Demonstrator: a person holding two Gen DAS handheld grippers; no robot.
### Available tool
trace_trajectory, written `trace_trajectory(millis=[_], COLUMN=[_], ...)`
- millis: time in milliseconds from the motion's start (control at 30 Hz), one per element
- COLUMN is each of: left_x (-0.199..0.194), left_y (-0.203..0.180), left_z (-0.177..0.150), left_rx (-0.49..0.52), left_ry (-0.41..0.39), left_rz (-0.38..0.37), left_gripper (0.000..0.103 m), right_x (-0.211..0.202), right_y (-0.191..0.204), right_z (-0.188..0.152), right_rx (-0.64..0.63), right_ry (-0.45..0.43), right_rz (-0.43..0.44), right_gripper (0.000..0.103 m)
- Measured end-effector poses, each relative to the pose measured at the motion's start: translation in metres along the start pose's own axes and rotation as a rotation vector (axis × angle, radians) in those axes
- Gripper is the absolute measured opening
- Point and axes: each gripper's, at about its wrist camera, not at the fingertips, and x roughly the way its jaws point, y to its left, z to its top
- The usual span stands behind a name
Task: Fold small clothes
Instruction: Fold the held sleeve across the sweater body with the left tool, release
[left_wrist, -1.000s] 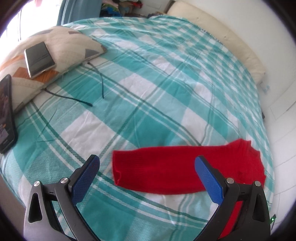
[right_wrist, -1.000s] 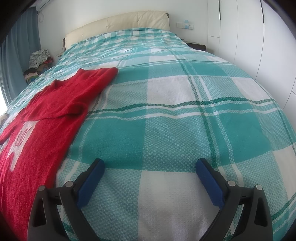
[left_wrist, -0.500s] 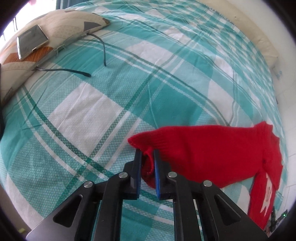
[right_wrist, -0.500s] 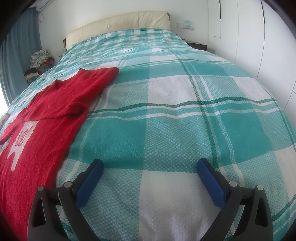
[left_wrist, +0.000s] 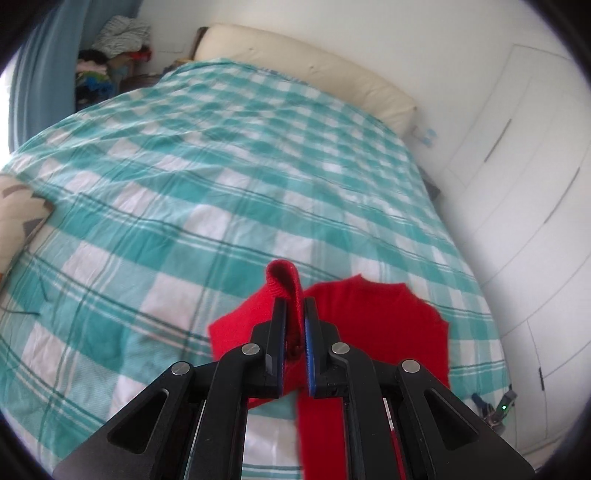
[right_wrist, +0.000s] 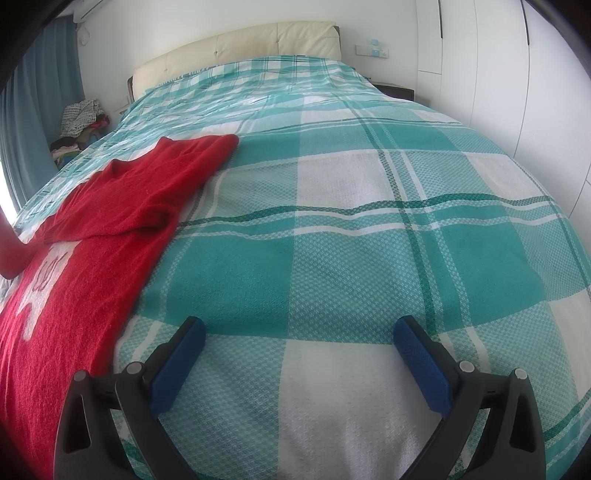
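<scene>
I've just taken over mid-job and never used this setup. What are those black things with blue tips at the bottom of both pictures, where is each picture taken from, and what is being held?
There is no robot arm here. A person holds a pair of hand tongs in each hand, and a wide-angle camera on each one looks forward along its two fingers. That is why black arms with blue pads fill the bottom of both pictures.

The left wrist picture shows the left tongs shut on the cuff of a sleeve of the red sweater, lifted off the bed. The right wrist picture shows the right tongs open and empty above the teal and white checked bedspread.

The sweater's body lies flat on the bedspread, white design up, its other sleeve already folded across the chest. A patterned pillow sits at the left edge.
</scene>
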Motion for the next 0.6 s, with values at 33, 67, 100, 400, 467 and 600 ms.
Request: trace_trajectory(millis=[33,67,100,400,467,600], left_x=[0.005,0.011,0.019,0.112,0.135,0.173], left_y=[-0.021,-0.041,-0.061,-0.199,-0.215,-0.240], left_z=[0.002,0.003,0.003,-0.038,-0.053,-0.085], left_rx=[0.025,0.050,0.076,0.253,0.262,0.327], left_ry=[0.007,0.014,0.023,0.181,0.219,0.288], left_rz=[-0.026,-0.047,-0.066,-0.156,-0.160,-0.121], left_gripper=[0.007,0.007,0.007,0.007,0.007,0.028], right_x=[0.000,0.000,0.000,0.001,0.001,0.001], right_y=[0.000,0.000,0.000,-0.001,0.000,-0.001], right_z=[0.000,0.000,0.000,0.000,0.000,0.000], right_rx=[0.000,0.000,-0.001,0.001,0.001,0.001], right_ry=[0.000,0.000,0.001,0.000,0.000,0.000], right_rz=[0.000,-0.001,-0.002,0.003,0.004,0.004], right_gripper=[0.101,0.101,0.101,0.101,0.101,0.101])
